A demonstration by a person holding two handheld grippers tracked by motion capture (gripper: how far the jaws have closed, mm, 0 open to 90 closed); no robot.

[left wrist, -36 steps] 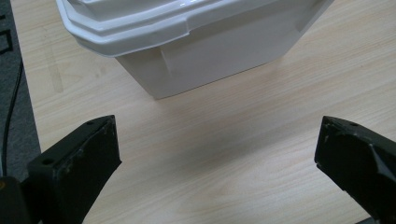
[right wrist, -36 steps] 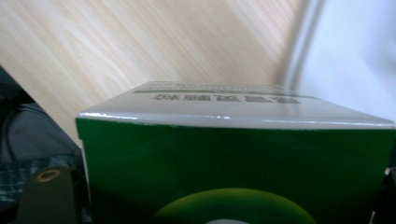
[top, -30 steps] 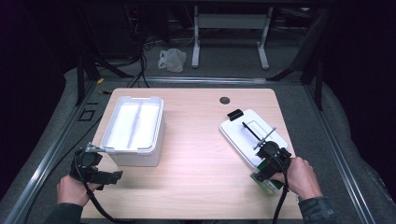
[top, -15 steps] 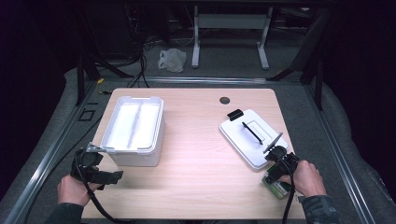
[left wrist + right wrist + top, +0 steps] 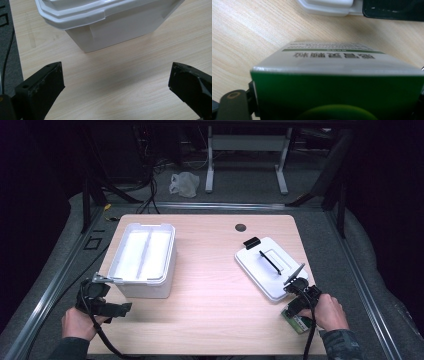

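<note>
- The right gripper (image 5: 296, 306) sits at the worktop's (image 5: 215, 285) front-right corner, its fingers pinching a green and white box (image 5: 337, 82). In the right gripper view the box sits between the two fingers, with the printed white face up and the green end turned toward the camera.
- In the high view the box (image 5: 298, 321) is low over the worktop's front edge, just in front of the lid's near corner. Whether it rests on the wood or hangs just above it I cannot tell.
- The white lid (image 5: 267, 266) lies flat by the right edge, handle up and set askew. Lying off to that side, it leaves the bin's mouth free.
- The open white bin (image 5: 142, 257) stands upright toward the left edge, well apart from the box. My guess is that it is the place the box is meant for.
- The left gripper (image 5: 100, 301) waits at the front-left corner, just in front of the bin's near corner (image 5: 85, 47). Its fingers are spread wide over bare wood with nothing between them.
- That spot looks chosen so the left hand can steady the bin, though this is only a judgement.
</note>
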